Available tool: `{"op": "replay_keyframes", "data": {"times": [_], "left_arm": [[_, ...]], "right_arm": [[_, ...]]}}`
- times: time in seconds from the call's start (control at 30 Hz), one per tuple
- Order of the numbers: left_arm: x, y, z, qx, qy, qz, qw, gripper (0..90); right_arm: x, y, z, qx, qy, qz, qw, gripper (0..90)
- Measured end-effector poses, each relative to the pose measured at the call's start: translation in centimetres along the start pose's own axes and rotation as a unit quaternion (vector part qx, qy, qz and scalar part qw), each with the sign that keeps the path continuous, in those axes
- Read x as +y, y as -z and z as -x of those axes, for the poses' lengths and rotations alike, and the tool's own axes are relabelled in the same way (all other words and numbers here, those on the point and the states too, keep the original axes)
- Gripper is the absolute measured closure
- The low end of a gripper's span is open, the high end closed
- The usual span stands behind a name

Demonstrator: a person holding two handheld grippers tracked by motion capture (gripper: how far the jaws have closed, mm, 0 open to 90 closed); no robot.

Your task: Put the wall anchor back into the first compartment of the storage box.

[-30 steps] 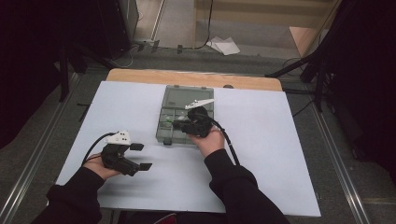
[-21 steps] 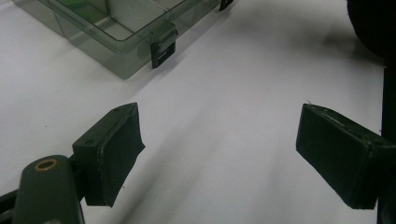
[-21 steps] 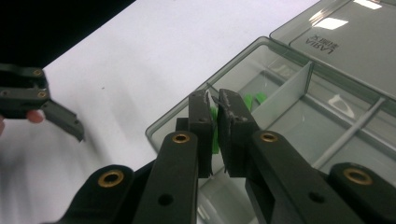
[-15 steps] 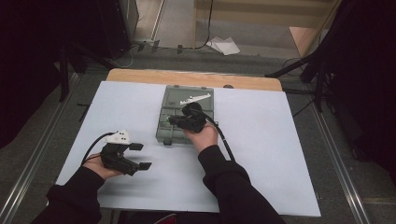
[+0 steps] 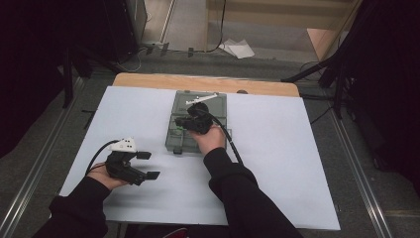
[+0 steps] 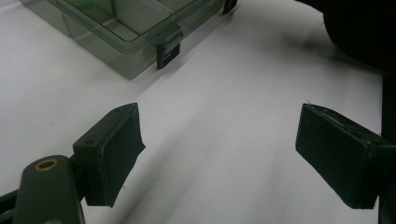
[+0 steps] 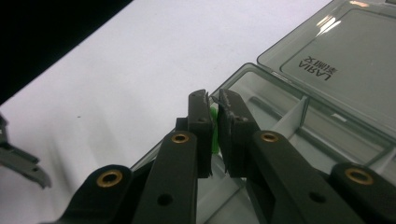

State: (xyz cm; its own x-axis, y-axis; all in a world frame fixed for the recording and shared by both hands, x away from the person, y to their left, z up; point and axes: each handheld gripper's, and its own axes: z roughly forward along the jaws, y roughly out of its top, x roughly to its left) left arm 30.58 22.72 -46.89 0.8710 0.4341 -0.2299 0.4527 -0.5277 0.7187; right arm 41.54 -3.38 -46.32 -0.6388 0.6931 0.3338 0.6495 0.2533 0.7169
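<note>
white tabletop (image 5: 277, 163), green piece (image 7: 214, 133) between right claw (image 7: 213, 122) jaws

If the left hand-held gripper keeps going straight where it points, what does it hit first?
Probably the clear compartment box; only bare white table cover lies between the open left hand-held gripper and it, though depth is uncertain.
</note>
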Motion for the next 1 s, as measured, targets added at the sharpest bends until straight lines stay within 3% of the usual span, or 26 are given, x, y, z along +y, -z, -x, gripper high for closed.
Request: {"op": "replay_keyframes", "data": {"times": [0.17, 0.33, 0.43, 0.5, 0.57, 0.67, 0.8, 0.93, 1.0], "left_arm": [[0.0, 0.1, -0.3, -0.007, 0.025, -0.004, 0.9997, 16.4], [0.0, 0.1, -0.3, 0.006, 0.025, 0.001, 0.9997, 16.4], [0.1, 0.1, -0.4, 0.009, 0.028, 0.000, 0.9996, 16.4], [0.3, 0.2, -0.4, 0.012, 0.032, -0.010, 0.9994, 16.4], [0.2, 0.1, -0.4, 0.010, 0.032, 0.000, 0.9994, 16.5], [0.4, 0.2, -0.5, 0.017, 0.032, -0.002, 0.9993, 16.5], [0.5, 0.1, -0.7, 0.014, 0.048, 0.006, 0.9987, 16.5], [0.8, 0.0, -0.8, 0.024, 0.039, 0.002, 0.9990, 16.5], [1.0, -0.1, -0.9, 0.028, 0.038, 0.013, 0.9988, 16.5]], "right_arm": [[0.7, -0.6, 0.2, -0.008, -0.001, -0.003, 1.0000, 85.0], [1.1, -1.3, 0.7, -0.016, -0.004, -0.008, 0.9998, 84.8], [1.1, -1.6, 0.8, -0.008, -0.013, -0.009, 0.9998, 84.8], [1.0, -1.7, 0.8, -0.015, -0.003, -0.011, 0.9998, 84.7], [1.0, -1.8, 0.8, -0.016, -0.004, -0.013, 0.9998, 83.7], [1.0, -1.9, 0.9, -0.008, 0.001, -0.004, 1.0000, 66.4], [0.9, -1.5, 0.8, -0.002, 0.005, -0.012, 0.9999, 55.7], [0.9, -1.1, 0.9, 0.014, 0.005, -0.014, 0.9998, 42.3], [0.9, -0.7, 0.9, 0.016, 0.012, -0.012, 0.9997, 38.7]]}}
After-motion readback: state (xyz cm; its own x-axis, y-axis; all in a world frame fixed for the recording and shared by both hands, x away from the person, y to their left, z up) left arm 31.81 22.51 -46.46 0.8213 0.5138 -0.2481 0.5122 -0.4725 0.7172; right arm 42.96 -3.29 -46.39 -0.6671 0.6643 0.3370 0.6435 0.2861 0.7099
